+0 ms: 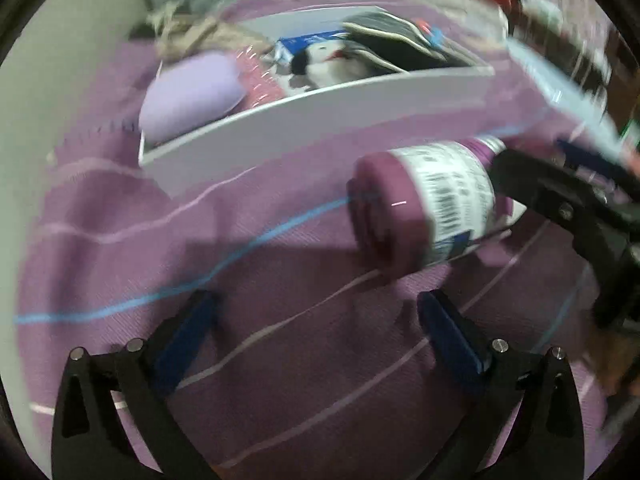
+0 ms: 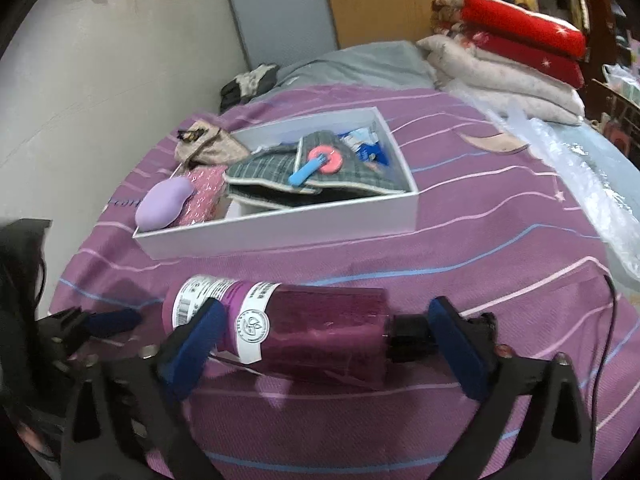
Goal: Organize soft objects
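Soft objects sit gathered in the white box (image 2: pixel 280 232) at the far-left part of the bed (image 2: pixel 480 240): a lilac pad (image 2: pixel 164 202) at its near-left corner, a pink patterned cloth (image 2: pixel 204 196) beside it, and grey plaid fabric pieces (image 2: pixel 276 176) across the middle. A beige pouch (image 2: pixel 208 144) lies just outside the box's far-left edge, on the purple striped bedspread.

A purple bottle (image 2: pixel 320 332) lies on its side near the bed's near edge, well apart from the box. The right gripper (image 2: pixel 332 336) straddles it with jaws spread to full width; one pad stands at the labelled end, the other by the dark cap. No firm clamp is evident, so the bottle reads as released or not yet taken. The left gripper (image 1: pixel 320 336) hangs over bare bedspread just beside the bottle, jaws spread wide and empty.

Judged step: handling of the bottle, between grasps. The next move calls for closing on the bottle body, not its ends, since a smooth cylinder may roll. The pouch outside the box probably remains to be stowed.
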`<state>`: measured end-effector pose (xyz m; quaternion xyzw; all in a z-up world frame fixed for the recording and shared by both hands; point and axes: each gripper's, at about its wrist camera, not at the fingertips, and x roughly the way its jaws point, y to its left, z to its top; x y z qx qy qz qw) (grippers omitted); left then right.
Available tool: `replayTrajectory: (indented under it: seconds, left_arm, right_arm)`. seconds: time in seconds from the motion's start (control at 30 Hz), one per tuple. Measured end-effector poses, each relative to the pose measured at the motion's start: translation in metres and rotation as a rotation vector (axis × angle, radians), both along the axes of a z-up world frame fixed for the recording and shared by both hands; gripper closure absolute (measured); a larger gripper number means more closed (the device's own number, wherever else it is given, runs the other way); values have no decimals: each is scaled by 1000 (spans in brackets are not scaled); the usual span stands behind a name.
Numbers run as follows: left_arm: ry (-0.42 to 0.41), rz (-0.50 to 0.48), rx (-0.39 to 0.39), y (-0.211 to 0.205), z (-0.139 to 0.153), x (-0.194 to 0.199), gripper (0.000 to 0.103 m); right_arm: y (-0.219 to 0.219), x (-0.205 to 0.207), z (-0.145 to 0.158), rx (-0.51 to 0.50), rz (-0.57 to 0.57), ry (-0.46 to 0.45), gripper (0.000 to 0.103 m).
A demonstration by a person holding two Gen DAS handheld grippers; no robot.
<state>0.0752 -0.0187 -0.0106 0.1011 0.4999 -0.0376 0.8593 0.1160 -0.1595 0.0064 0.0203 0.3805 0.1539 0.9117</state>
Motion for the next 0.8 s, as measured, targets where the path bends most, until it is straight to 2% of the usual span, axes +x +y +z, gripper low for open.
replayTrajectory:
  seconds: [0.03, 0.1, 0.3, 0.8]
  left_arm:
    - [-18, -10, 52, -8, 1, -3, 0]
    - [-30, -17, 84, -15, 0, -6, 0]
    - [-3, -4, 10, -6, -1, -4, 0]
    - [-14, 3, 2, -2, -1, 0, 0]
  right_arm:
    - [3, -1, 0, -20, 3, -5, 0]
    - [3, -1, 0, -21, 4, -6, 0]
    - [1, 0, -1, -15, 2, -2, 0]
    - [1, 0, -1, -15, 3, -2, 0]
